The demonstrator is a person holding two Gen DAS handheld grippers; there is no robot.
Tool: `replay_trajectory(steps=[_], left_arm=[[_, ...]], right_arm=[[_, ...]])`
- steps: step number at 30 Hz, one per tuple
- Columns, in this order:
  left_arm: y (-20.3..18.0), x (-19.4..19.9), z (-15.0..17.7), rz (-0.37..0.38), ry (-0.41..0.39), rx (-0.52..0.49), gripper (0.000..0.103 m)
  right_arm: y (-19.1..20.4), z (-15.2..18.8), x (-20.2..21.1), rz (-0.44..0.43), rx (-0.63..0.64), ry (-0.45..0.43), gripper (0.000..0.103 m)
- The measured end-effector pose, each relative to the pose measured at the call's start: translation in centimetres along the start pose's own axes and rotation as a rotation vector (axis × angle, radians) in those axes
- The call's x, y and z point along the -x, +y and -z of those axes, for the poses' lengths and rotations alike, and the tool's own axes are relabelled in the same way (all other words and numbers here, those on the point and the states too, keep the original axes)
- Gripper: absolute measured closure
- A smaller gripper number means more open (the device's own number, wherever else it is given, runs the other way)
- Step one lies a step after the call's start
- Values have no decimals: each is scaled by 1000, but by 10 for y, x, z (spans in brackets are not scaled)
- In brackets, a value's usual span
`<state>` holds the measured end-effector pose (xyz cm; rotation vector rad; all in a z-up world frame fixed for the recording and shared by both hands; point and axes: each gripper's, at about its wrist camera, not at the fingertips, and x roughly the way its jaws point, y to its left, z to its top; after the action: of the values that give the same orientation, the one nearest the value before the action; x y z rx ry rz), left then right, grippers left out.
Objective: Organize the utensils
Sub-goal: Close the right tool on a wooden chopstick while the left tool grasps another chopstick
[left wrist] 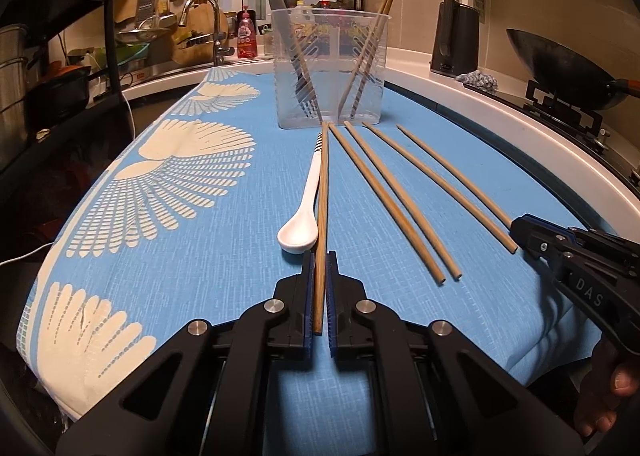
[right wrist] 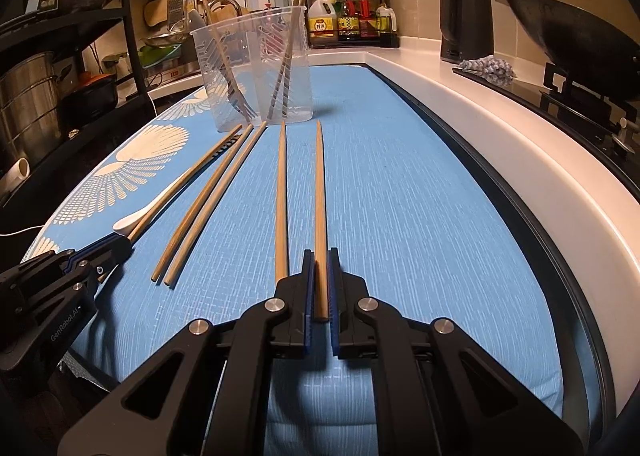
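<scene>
Several wooden chopsticks lie side by side on a blue cloth (left wrist: 224, 256), pointing toward a clear plastic holder (left wrist: 330, 68) that has chopsticks and a dark utensil standing in it. My left gripper (left wrist: 320, 256) is shut on the near end of the leftmost chopstick (left wrist: 323, 192), beside a white ceramic spoon (left wrist: 302, 216). My right gripper (right wrist: 319, 254) is shut on the near end of the rightmost chopstick (right wrist: 320, 192); another chopstick (right wrist: 282, 196) lies just left of it. The holder (right wrist: 252, 68) shows in the right wrist view too, and each gripper appears at the edge of the other's view.
A white counter edge (right wrist: 500, 144) curves along the right of the cloth. A wok (right wrist: 568, 40) sits on a stove, with a dark kettle (right wrist: 464, 24) and a crumpled rag (right wrist: 486, 68) near it. Bottles stand on a rack at the back; a sink and dish rack are at left.
</scene>
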<state>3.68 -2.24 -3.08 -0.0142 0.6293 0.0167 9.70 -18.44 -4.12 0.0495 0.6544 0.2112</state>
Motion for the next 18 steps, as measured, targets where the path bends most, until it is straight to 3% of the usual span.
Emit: replay_trajectory(steps=[18], left_arm=[[34,2,-2,-126,13,73,98]], right_arm=[[-1,0,1,0,-1,5,96]])
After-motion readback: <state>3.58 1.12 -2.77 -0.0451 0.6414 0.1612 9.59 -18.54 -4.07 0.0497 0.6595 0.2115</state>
